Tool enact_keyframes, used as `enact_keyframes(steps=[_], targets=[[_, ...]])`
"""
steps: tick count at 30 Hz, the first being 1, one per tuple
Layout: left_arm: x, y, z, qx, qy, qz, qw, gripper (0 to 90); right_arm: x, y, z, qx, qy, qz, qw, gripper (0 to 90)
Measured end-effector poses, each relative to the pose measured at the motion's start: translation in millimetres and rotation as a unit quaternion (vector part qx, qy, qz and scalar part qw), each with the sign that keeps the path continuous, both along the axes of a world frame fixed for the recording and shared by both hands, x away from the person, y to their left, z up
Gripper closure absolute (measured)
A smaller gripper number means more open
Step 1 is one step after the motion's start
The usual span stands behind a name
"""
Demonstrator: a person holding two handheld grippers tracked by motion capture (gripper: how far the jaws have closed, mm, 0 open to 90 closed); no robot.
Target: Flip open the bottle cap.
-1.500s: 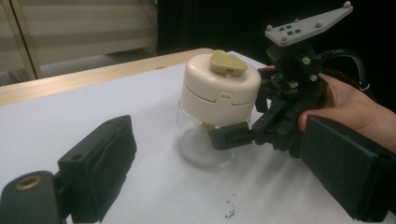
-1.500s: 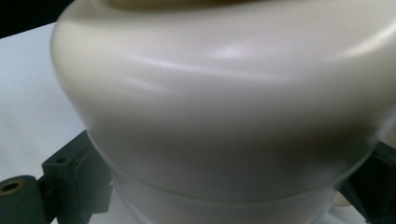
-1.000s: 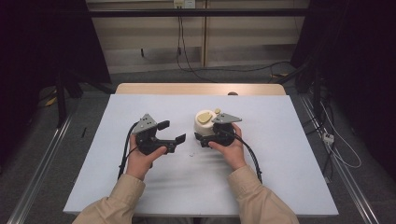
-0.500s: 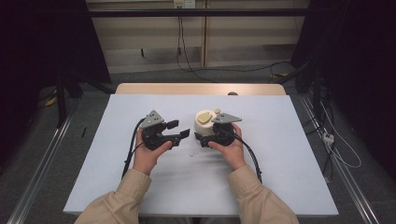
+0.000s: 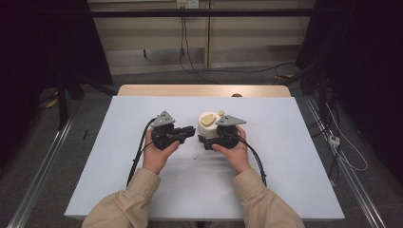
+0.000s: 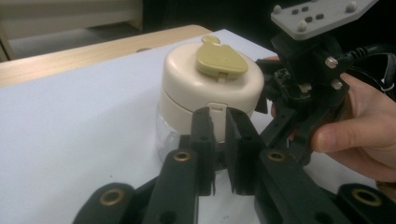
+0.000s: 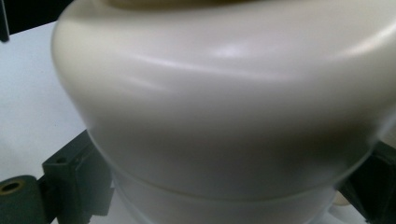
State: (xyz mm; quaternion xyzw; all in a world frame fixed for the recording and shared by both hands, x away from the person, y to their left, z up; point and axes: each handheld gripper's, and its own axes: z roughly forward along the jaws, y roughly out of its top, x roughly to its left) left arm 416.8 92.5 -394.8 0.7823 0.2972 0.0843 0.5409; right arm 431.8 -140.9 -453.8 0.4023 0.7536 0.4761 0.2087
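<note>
Gripping the upright jar (image 6: 205, 98) with my right gripper (image 5: 212, 139), I bring my left gripper (image 6: 219, 140), jaws nearly closed and empty, seemingly just beside its lid tab (image 6: 216, 107).

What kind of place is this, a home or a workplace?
Probably a lab or a recording setup, not a home: a table under a plain white cover, loose cables on the floor, metal rails beside the table, and dark curtains around.
</note>
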Motion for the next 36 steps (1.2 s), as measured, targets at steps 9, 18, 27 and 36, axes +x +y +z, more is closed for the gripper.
enact_keyframes(steps=[9, 18, 27, 36], targets=[[5.0, -7.8, -0.4, 0.008, 0.008, 0.002, 0.9999, 90.0, 0.0, -0.1, 0.0, -0.001, 0.000, 0.000, 1.0000, 3.8], [9.9, -18.5, 5.1, 0.018, 0.005, -0.004, 0.9998, 90.0, -0.2, -0.1, -0.4, 0.000, -0.001, 0.000, 1.0000, 3.8], [12.1, -25.5, 8.0, 0.027, 0.009, -0.003, 0.9996, 90.0, -0.3, 0.0, -0.2, -0.001, -0.001, 0.000, 1.0000, 3.8], [13.8, -29.6, 12.8, 0.029, 0.011, -0.002, 0.9995, 90.0, -0.4, 0.1, -0.1, -0.001, -0.001, -0.001, 1.0000, 3.8]])
